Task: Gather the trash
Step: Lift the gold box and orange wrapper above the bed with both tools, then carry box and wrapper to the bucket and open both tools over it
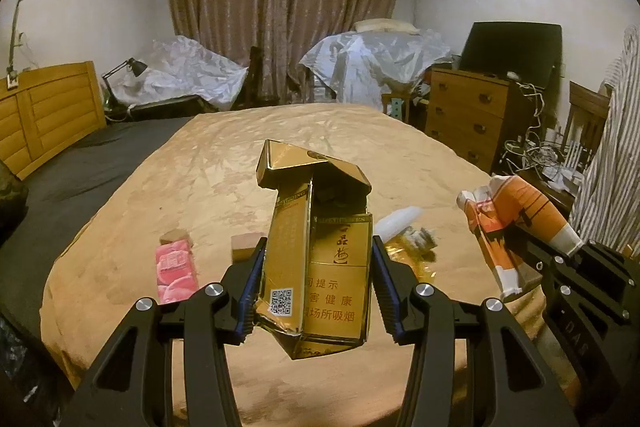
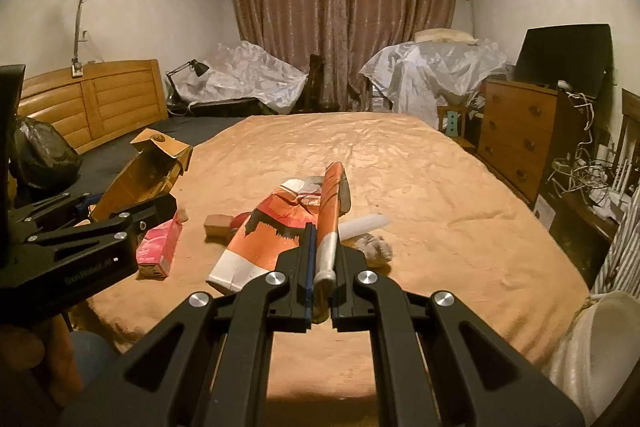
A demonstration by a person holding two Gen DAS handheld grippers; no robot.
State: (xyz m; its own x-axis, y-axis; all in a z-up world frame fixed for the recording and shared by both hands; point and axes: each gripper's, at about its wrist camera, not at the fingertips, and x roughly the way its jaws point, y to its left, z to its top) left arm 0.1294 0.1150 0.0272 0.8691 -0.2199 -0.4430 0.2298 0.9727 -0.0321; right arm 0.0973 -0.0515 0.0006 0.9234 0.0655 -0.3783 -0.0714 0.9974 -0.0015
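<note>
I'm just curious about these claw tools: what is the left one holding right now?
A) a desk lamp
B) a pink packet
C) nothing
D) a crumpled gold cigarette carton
D: in the left wrist view, the left gripper has its fingers on either side of the crumpled gold cigarette carton, lifted above the bed; the pink packet lies on the cover.

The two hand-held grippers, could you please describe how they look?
Both are matte black metal linkages with silver round bolt heads at the joints. The left hand-held gripper has fingers lined with ribbed blue pads. The right hand-held gripper shows a blue pad edge on one finger. Each body carries small white lettering, too blurred to read with confidence. No cables show.
</note>
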